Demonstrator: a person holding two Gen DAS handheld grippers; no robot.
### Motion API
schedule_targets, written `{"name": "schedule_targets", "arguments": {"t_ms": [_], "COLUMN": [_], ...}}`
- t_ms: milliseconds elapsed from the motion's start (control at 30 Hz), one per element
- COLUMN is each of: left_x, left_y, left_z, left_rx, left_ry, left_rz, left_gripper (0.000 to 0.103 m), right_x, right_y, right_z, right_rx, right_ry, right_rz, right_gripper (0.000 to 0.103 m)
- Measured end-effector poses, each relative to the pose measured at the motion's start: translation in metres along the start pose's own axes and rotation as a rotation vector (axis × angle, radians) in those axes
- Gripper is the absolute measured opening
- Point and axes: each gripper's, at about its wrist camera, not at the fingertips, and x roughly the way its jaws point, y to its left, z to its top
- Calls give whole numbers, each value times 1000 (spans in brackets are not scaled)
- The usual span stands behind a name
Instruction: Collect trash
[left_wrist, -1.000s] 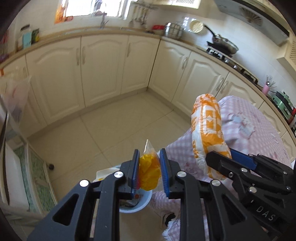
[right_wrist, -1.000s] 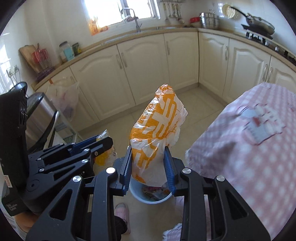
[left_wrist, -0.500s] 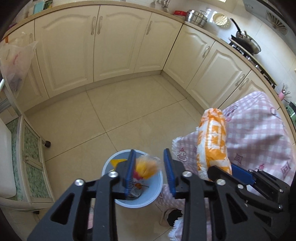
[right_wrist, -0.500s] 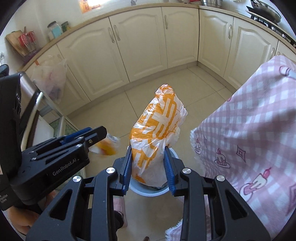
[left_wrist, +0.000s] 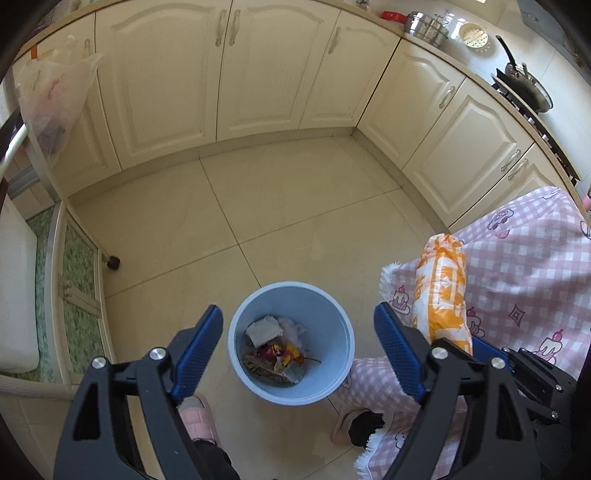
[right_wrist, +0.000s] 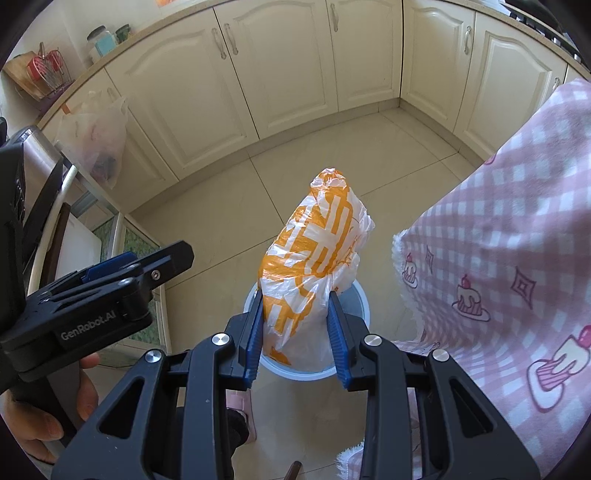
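And there it went: the left gripper (left_wrist: 297, 345) stood wide open over the blue waste bin (left_wrist: 343, 354), nothing between its blue pads, where half a second earlier a yellow wrapper had been slipping out of them. That wrapper now lay in the bin among the paper scraps (left_wrist: 264, 329) and other litter at the bottom, so one piece looked delivered. Attention swung to the right gripper (right_wrist: 295, 332), which was closed firmly on the orange-and-white plastic bag (right_wrist: 317, 251), its pads pressed into the lower end while the bag stood up toward 12 o'clock. In the right wrist view the bin's rim (right_wrist: 364, 299) peeked out directly beneath the bag, so the drop seemed lined up. From the left wrist view the same bag showed at 3 o'clock of the bin, against the pink checked tablecloth (left_wrist: 532, 251). Judging from this, the next move was simply to let the bag fall; it is bulky, though, and might catch on the rim
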Motion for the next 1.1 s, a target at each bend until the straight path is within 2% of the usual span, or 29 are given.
{"name": "schedule_targets", "arguments": {"t_ms": [233, 300, 367, 533, 733, 800, 933, 1100], "left_x": [-6, -11, -19, -47, -104, -128, -171, -231], "left_y": [15, 16, 12, -7, -51, -71, -104, -149], "left_z": [-3, -1, 0, 1, -14, -23, -43, -74], "left_rx": [-28, -26, -11, 42, 153, 192, 250, 328], "left_ry": [-15, -26, -44, -86, -172, -208, -274, -368], "left_rz": [13, 26, 41, 32, -5, -19, -55, -99], "left_gripper": [82, 82, 82, 82, 82, 82, 82, 86], "right_x": [9, 9, 5, -27, -108, -142, -211, -282], "right_y": [4, 4, 6, 2, -9, -18, -37, -55], "right_z": [8, 10, 11, 9, -9, -21, -48, -86], "right_rx": [9, 1, -19, -34, -48, -37, -2, 35], "right_ry": [12, 6, -10, -65, -202, -256, -365, -490], "right_rz": [24, 15, -23, -67, -167, -193, -252, -313], "right_gripper": [35, 42, 54, 59, 72, 73, 85, 93]}}
